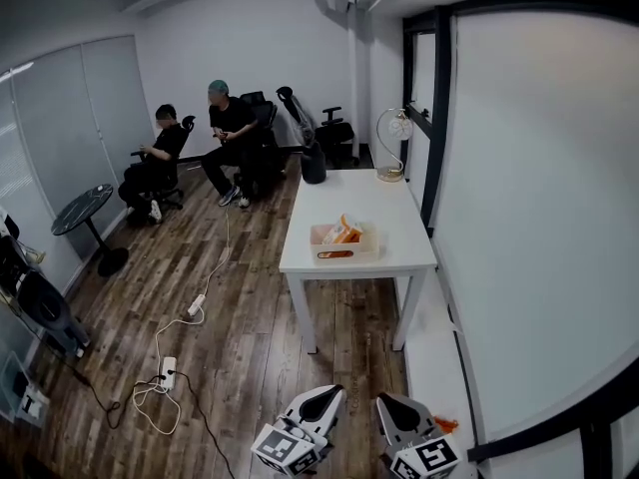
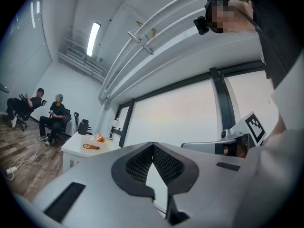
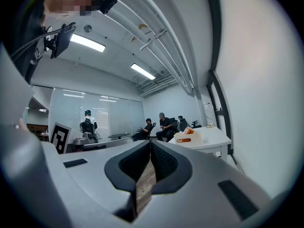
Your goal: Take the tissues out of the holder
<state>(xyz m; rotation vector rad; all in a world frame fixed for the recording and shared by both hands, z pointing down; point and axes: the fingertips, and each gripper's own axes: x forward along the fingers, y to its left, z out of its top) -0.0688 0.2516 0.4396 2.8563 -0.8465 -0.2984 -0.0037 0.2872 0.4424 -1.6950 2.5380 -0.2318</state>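
A white tissue holder [image 1: 344, 242] with an orange slot in its front stands on the near end of a white table [image 1: 354, 203]. An orange tissue pack sticks out of its top. Both grippers are far from it, low at the bottom edge of the head view, above the wooden floor. My left gripper [image 1: 321, 399] is shut with nothing between its jaws. My right gripper [image 1: 391, 407] is shut and empty too. The holder [image 2: 91, 145] looks small and distant in the left gripper view, left of the left gripper [image 2: 152, 146]. It [image 3: 189, 137] appears right of the right gripper [image 3: 151, 142] in the right gripper view.
A desk lamp [image 1: 391, 144] stands at the table's far end, with a black bag [image 1: 314, 163] on the floor beside it. Two people sit on chairs at the back left. A round black table [image 1: 82, 210] and a power strip with cable [image 1: 168, 369] lie left. A window wall runs along the right.
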